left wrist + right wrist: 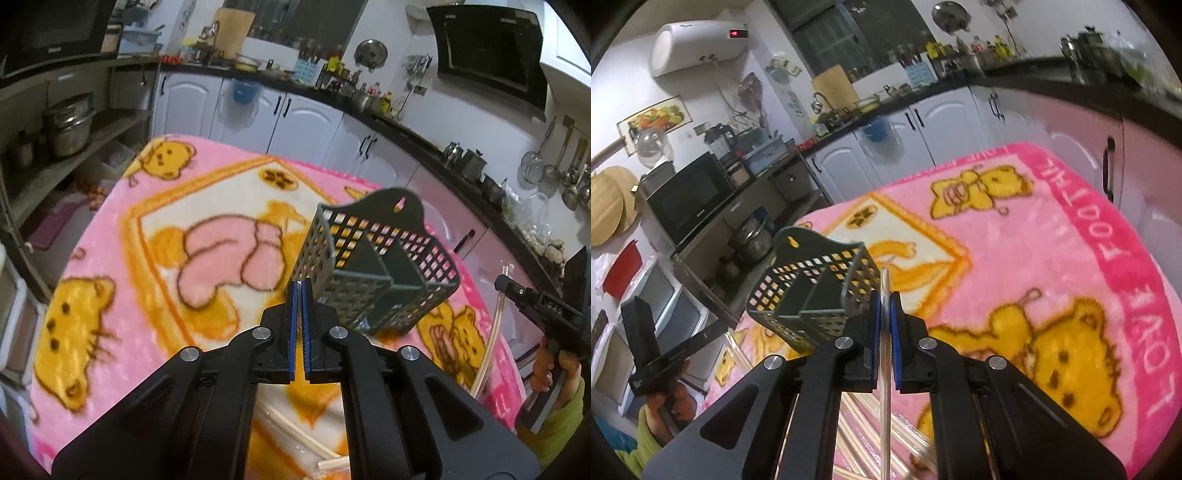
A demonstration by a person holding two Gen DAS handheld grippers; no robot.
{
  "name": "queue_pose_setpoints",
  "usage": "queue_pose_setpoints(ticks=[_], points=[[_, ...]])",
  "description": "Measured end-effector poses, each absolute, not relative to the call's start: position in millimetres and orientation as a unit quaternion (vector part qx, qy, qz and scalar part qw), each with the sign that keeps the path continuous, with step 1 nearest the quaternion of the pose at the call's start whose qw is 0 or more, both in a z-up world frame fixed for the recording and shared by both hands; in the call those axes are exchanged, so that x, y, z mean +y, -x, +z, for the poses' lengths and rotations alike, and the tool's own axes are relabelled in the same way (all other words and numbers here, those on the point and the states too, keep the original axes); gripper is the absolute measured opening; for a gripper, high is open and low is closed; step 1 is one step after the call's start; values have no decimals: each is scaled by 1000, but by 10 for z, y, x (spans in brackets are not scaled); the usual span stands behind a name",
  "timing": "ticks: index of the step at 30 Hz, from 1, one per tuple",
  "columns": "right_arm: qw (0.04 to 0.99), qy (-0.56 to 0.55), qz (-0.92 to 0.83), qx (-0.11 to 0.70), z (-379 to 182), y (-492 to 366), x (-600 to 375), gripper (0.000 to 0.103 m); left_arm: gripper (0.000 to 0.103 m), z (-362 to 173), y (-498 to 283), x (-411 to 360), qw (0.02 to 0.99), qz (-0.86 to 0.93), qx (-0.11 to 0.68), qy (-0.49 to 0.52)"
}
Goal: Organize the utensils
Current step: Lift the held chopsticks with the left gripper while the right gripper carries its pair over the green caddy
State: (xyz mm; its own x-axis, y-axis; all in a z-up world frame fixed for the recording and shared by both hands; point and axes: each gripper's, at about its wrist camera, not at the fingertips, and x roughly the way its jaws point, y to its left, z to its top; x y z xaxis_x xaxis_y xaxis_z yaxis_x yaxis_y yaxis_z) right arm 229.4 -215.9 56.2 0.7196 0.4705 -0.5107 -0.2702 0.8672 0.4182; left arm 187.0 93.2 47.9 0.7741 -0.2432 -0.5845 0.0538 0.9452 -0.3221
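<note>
A dark green perforated utensil basket point(376, 266) with a divider stands on the pink bear blanket point(122, 258); it also shows in the right wrist view point(812, 295). My left gripper point(300, 286) is shut with nothing seen between its blue pads, just left of the basket's near corner. My right gripper point(885, 295) is shut on a pale chopstick point(884, 369), held upright beside the basket's right wall. The right gripper point(546, 310) and its chopstick point(491, 350) appear at the right edge of the left view. Several loose chopsticks point(860, 432) lie on the blanket below the grippers.
White cabinets point(295, 122) under a black counter with bottles and pots run behind the table. A metal shelf with pots point(70, 125) and a microwave point(687, 206) stands at the left. The left gripper's handle point(653, 354) shows at the lower left of the right view.
</note>
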Motion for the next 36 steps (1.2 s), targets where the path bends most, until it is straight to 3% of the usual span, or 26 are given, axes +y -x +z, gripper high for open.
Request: queue_pose_setpoints(ticks=[36], points=[[949, -97, 254, 160, 1416, -1913, -1756, 6, 0, 1692, -1723, 523, 962, -155, 191, 122]])
